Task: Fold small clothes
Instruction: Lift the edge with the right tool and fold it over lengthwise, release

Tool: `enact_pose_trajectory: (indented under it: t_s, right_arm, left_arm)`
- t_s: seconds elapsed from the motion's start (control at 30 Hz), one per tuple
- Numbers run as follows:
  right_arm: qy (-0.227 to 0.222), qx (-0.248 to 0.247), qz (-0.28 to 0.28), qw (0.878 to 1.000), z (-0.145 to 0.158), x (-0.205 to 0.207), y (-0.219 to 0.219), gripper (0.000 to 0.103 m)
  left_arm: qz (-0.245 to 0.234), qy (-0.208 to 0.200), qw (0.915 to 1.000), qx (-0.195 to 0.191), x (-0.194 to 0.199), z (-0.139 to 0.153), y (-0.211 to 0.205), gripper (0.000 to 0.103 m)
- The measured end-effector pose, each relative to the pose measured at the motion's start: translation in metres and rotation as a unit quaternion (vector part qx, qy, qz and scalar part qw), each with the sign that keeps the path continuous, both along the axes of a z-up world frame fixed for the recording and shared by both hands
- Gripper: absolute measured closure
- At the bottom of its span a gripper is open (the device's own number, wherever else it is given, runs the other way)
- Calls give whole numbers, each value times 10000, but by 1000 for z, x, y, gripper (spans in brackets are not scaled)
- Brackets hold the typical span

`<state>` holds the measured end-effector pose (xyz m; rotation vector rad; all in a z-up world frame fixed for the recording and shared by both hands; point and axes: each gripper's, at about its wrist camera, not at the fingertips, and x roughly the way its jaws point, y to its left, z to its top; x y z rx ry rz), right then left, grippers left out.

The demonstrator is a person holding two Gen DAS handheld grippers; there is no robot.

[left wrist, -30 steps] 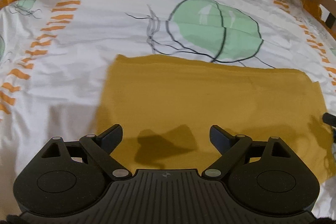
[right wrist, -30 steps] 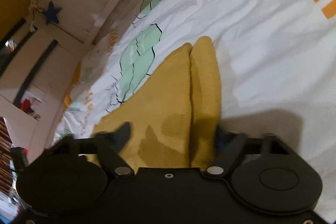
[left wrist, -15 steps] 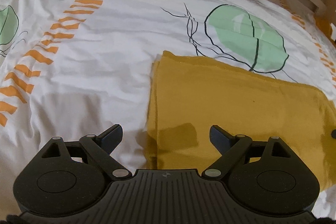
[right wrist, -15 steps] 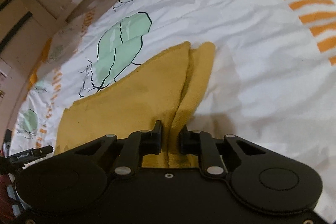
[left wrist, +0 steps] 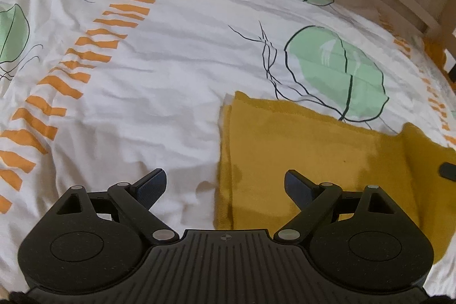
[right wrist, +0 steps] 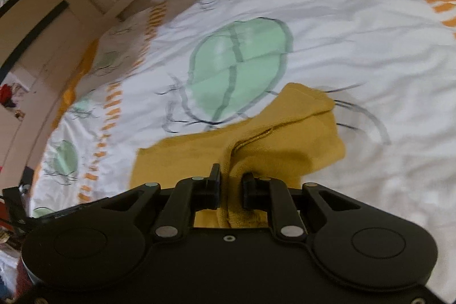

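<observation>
Right claw (right wrist: 230,191) pinches the yellow garment (right wrist: 273,138) w/ a thin bite; fabric could slip out mid-fold. Left claw (left wrist: 225,187) spread, empty, over the bed (left wrist: 159,104).

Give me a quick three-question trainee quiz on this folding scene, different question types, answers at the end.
1. True or false: the left gripper is shut on the yellow cloth.
2. What does the right gripper pinch?
3. The cloth lies on: A) a bare table B) a patterned bedsheet C) a rug.

Key: 1 false, it is open and empty. 2 a bunched fold of the yellow cloth. 3 B.
</observation>
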<state>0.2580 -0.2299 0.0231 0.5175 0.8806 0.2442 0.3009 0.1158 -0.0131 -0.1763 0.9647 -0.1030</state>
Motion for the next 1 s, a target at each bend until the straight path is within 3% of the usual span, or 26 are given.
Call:
enact_pose_trajectory:
  t_s: [0.3, 0.5, 0.9, 1.0]
  right_arm:
    - [-54, 282, 566, 9980, 0, 23, 82, 81]
    - [79, 160, 965, 9952, -16, 29, 131, 81]
    - [41, -402, 1296, 9907, -35, 28, 185, 79]
    - [-46, -191, 1336, 9908, -39, 31, 188, 74]
  left_arm:
    - [122, -34, 9998, -162, 2, 6, 19, 13]
    - [178, 31, 9997, -192, 3, 3, 28, 13]
    - [320, 53, 9990, -307, 5, 1, 38, 13]
    - [349, 43, 9989, -325, 5, 1, 40, 13]
